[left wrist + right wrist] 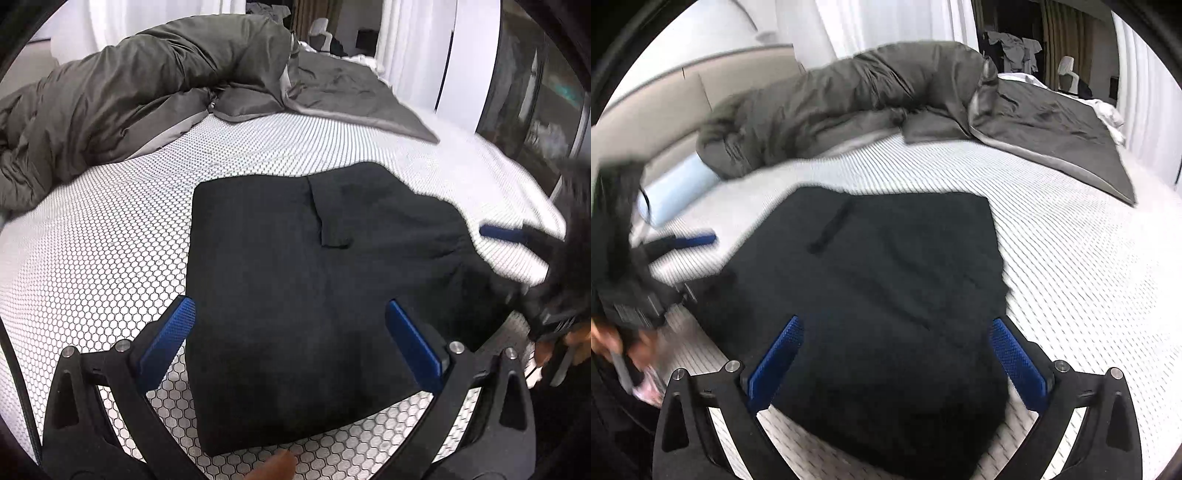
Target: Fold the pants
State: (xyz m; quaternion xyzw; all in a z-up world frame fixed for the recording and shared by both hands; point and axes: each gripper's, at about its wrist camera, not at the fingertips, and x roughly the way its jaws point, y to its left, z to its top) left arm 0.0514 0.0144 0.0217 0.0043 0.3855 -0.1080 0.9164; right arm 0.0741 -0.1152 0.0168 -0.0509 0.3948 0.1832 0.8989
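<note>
A: We're on a bare mattress (110, 236) with a honeycomb weave, grey duvet (140, 88) bunched behind, white curtains (410, 40) beyond.
B: Black pants (295, 280) lie folded, centre.
A: Left gripper (291, 339) spread wide above them, empty. Right gripper (897, 354) likewise, clutching nothing.
B: No labels legible.

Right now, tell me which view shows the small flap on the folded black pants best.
The left wrist view. There the flap is sharp, lying on top of the folded black pants, its edges clear. The right wrist view shows the same flap only as a blurred dark strip, smeared by motion.
</note>
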